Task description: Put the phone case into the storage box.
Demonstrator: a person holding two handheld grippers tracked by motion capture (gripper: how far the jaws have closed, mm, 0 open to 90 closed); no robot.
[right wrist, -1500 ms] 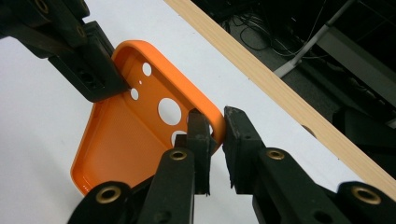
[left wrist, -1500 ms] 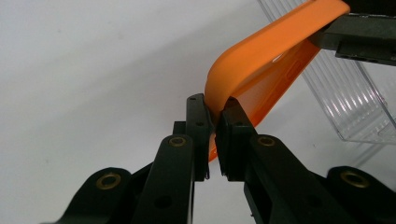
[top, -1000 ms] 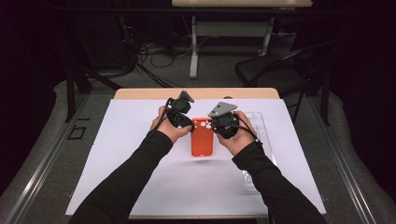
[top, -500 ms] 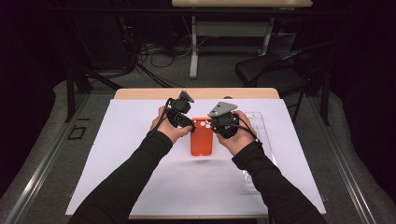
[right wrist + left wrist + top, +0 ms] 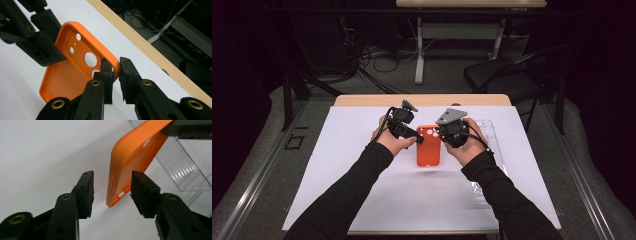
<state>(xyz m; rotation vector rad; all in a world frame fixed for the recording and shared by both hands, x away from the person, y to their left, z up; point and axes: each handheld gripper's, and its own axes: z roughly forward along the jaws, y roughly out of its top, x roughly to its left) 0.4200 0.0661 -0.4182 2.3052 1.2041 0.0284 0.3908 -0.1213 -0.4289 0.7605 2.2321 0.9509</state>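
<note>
An orange phone case [image 5: 428, 145] hangs just above the white-covered table [image 5: 337, 165], between both hands. My right gripper [image 5: 443, 134] is shut on its rim near the camera holes; in the right gripper view the pads [image 5: 107, 75] pinch the case [image 5: 67, 75] wall, at my right gripper [image 5: 115, 71]. My left gripper [image 5: 418, 137] straddles the opposite long edge. Its jaws have just been opening. In the left gripper view the case [image 5: 130, 157] stands between the parted pads of my left gripper [image 5: 112, 192], with a gap on the left side.
A clear ribbed plastic tray [image 5: 489, 135] lies on the white cover to the right of the case, also seen as a tray [image 5: 185, 170] behind it. The wooden table edge [image 5: 422, 100] runs along the far side. A dark chair [image 5: 512, 75] stands beyond.
The left gripper's jaws have come apart around the case's edge. Both hands and the case have kept their places.
</note>
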